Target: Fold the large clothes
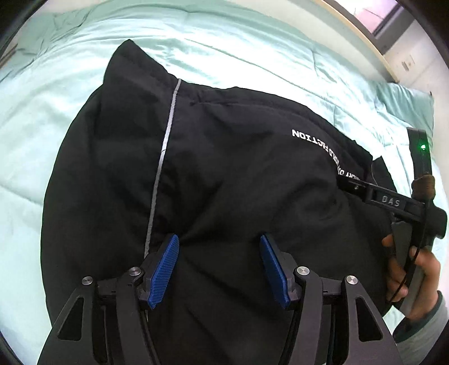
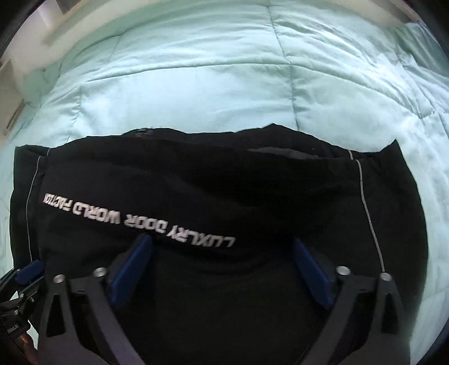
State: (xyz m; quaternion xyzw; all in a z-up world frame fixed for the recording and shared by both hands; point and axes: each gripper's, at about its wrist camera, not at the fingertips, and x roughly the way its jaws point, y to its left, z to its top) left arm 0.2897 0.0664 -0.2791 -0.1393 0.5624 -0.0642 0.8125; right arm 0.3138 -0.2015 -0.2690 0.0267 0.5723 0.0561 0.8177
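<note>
Black jacket (image 2: 213,196) lies folded, long axis crosswise on quilt (image 2: 224,70).

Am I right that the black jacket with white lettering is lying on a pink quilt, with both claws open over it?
Not quite: the quilt is pale mint green, not pink, as the right wrist view shows. The rest holds: the black jacket with white lettering lies on it, and the left gripper and right gripper are both open over it.

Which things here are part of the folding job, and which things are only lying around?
Part of the job:
- black jacket
- left gripper, open
- right gripper, open

Only around:
- mint quilt, under the jacket
- pillow
- window
</note>
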